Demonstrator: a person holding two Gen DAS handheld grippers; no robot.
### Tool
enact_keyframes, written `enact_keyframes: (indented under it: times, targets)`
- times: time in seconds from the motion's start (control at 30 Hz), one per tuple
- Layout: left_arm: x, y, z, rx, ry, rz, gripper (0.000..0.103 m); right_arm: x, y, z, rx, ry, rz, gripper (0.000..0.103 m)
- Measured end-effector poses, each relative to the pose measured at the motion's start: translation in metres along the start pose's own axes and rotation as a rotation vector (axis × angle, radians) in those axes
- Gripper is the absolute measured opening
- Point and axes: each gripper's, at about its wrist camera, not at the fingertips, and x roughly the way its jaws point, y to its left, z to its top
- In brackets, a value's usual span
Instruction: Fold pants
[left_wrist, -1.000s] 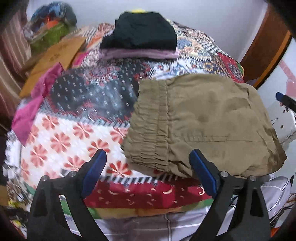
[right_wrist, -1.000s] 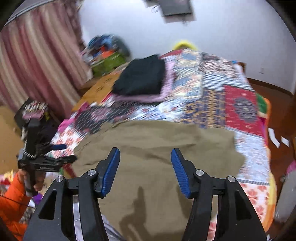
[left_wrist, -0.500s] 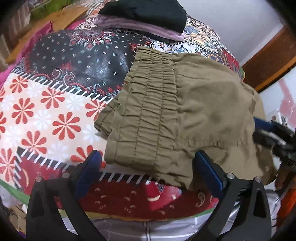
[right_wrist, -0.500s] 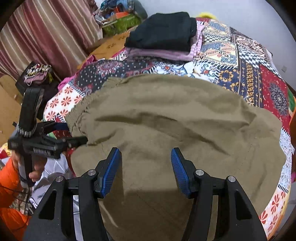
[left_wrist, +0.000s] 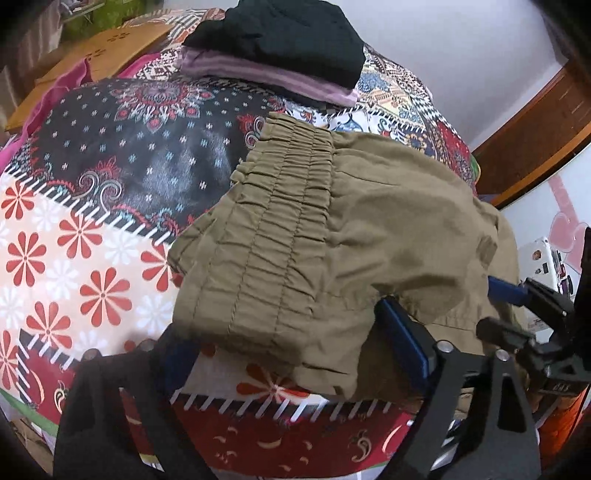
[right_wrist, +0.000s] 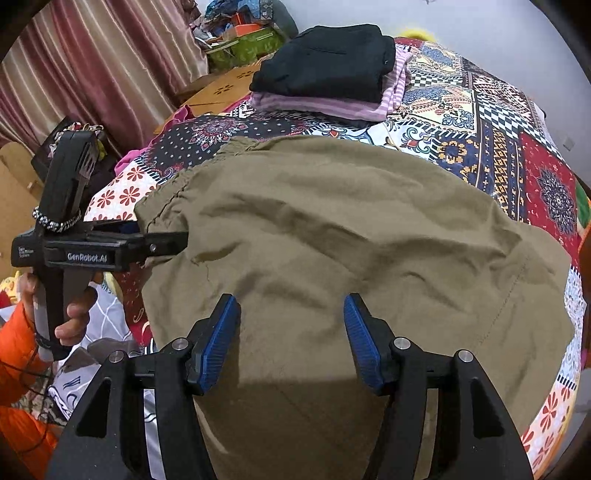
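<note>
While the left hand-held gripper (left_wrist: 291, 354) has its blue pads spread wide around the near corner of the gathered waistband, not clamped, the right hand-held gripper (right_wrist: 291, 339) hovers equally open over the middle of the pants (right_wrist: 351, 258). These khaki pants lie already doubled on the patchwork bed (right_wrist: 517, 122), their near part hanging over its edge, so I'd judge at least one fold remains. Bare quilt lies between them and the folded clothes stack (right_wrist: 332, 74), leaving room to fold away.

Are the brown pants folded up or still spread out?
Mostly spread out: the pants cover much of the bedspread in one broad wrinkled sheet.
</note>
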Motion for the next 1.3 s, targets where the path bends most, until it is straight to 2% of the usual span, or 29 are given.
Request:
enact_keyframes:
  times: [0.07,0.13,0.17,0.23,0.43,0.5,0.57,0.6,0.67,0.73,0.8,0.9,1.07,1.3]
  targets:
    - [-0.001,-0.001,0.002,-0.003,-0.018,-0.001,0.079,0.0,0.0,0.0,-0.001,-0.001,-0.001,0.059]
    - [-0.003,-0.003,0.006,0.002,-0.033,-0.014,0.063,0.001,0.0,-0.001,-0.008,-0.001,-0.005,0.061]
    - [-0.004,-0.004,0.007,0.005,-0.041,-0.007,0.061,0.002,0.001,0.0,-0.011,-0.001,-0.008,0.061]
    - [-0.008,-0.007,0.01,0.032,-0.065,0.01,0.049,0.002,0.001,-0.001,-0.016,-0.001,-0.008,0.064]
    - [-0.024,-0.025,0.017,0.127,-0.113,0.038,0.03,0.004,0.001,0.0,-0.023,-0.002,-0.006,0.067]
    - [-0.028,-0.031,0.018,0.161,-0.118,0.059,0.029,0.004,-0.001,0.0,-0.019,-0.005,0.0,0.067]
    - [-0.028,-0.029,0.02,0.165,-0.088,0.062,0.033,0.004,-0.001,0.0,-0.016,-0.006,0.005,0.067]
    - [-0.028,-0.025,0.022,0.153,-0.062,0.055,0.038,0.004,-0.001,-0.001,-0.017,-0.007,0.006,0.067]
    - [-0.029,-0.014,0.022,0.127,-0.038,0.046,0.051,0.004,-0.001,-0.001,-0.018,-0.008,0.008,0.067]
    - [-0.037,-0.001,0.017,0.118,-0.048,0.097,0.074,0.003,-0.001,-0.001,-0.015,-0.011,0.013,0.067]
    - [-0.045,0.012,0.008,0.095,-0.067,0.12,0.087,0.003,-0.001,-0.002,-0.012,-0.014,0.018,0.067]
    - [-0.045,0.02,-0.001,0.057,-0.041,0.083,0.089,0.003,-0.002,-0.002,-0.009,-0.017,0.022,0.067]
    - [-0.025,0.012,-0.014,0.032,0.013,0.002,0.09,0.003,0.0,-0.002,-0.015,-0.014,0.013,0.067]
    - [0.015,0.001,0.007,-0.036,0.066,-0.149,0.09,0.004,0.001,-0.001,-0.038,-0.006,-0.001,0.067]
